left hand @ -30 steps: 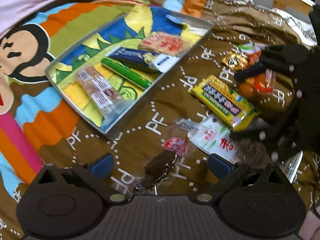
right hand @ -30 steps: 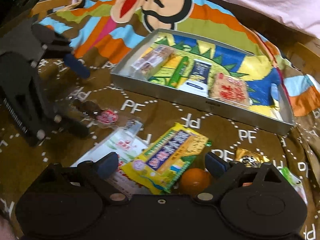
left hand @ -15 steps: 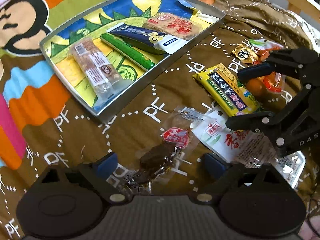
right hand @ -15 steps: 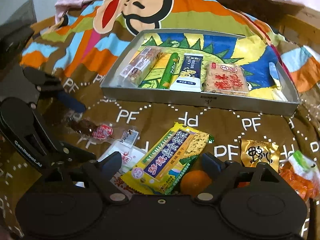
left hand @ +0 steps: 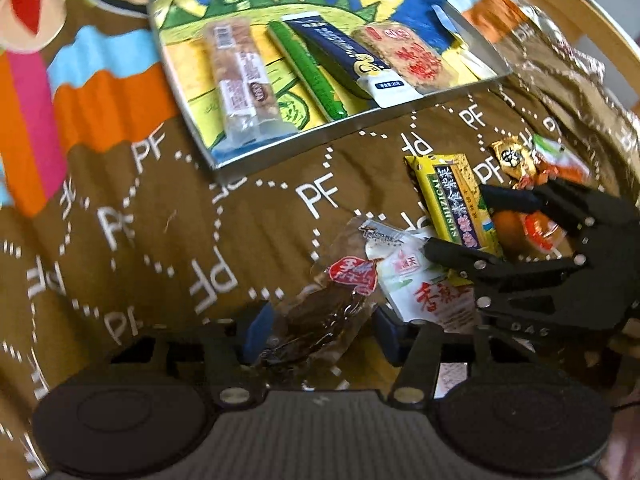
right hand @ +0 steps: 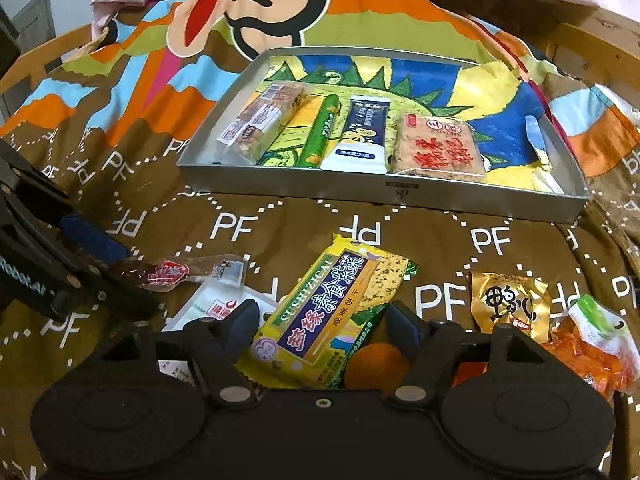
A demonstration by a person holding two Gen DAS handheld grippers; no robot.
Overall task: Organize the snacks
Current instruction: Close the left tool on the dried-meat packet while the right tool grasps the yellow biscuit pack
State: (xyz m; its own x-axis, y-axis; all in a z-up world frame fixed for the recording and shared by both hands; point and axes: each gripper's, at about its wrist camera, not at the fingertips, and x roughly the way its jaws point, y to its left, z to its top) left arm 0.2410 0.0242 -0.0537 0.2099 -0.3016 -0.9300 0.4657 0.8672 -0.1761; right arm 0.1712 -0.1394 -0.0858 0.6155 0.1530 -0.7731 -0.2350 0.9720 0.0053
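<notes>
A metal tray [right hand: 404,194] [left hand: 280,152] holds a clear nut bar, a green stick, a navy tube pack and a red-lettered cake. Loose snacks lie in front of it on the cloth. My left gripper [left hand: 316,330] is open with its fingers on either side of a clear pack of dark meat with a red label [left hand: 320,312], also in the right wrist view [right hand: 160,274]. My right gripper [right hand: 322,320] is open around a yellow Sushizicai biscuit pack [right hand: 324,316] [left hand: 456,200], which lies partly over an orange [right hand: 374,364].
A white pack with red letters [left hand: 420,292] lies between the two grippers. A gold wrapped sweet [right hand: 510,304] and an orange-and-green bag [right hand: 596,344] lie at the right. The patterned cloth covers the surface; a wooden rim [right hand: 592,48] runs behind.
My left gripper moved forward and its fingers narrowed around the meat pack. My right gripper also narrowed around the yellow biscuit pack. The tray contents stayed put.
</notes>
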